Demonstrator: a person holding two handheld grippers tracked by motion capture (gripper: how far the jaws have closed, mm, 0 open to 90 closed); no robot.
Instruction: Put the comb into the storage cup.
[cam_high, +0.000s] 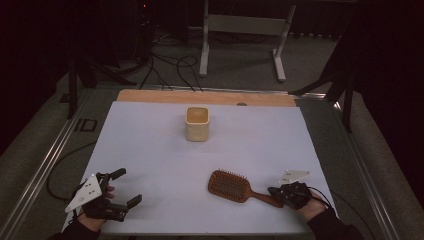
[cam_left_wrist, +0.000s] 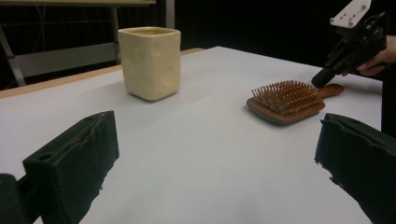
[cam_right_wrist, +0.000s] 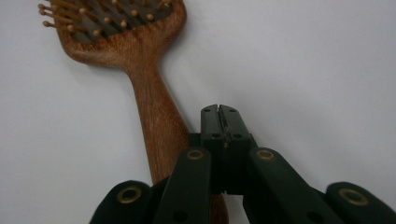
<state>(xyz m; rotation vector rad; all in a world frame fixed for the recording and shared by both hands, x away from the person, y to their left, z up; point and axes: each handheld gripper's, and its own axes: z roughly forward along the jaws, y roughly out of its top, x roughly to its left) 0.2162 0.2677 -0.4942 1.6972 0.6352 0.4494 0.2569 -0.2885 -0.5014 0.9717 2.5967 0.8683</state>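
Brown wooden paddle hairbrush (cam_high: 230, 185), near tabletop's front edge — rigid, light, judged; grip handle. Right gripper (cam_right_wrist: 220, 110) clenched, empty, beside handle; left gripper (cam_high: 123, 187) released.

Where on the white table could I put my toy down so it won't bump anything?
The biggest bare patch lies between the cream cup and the left tool, along the table's left side. The stretch right of the cup is bare too. It's crowded near the front right, where the hairbrush lies beside the right tool.
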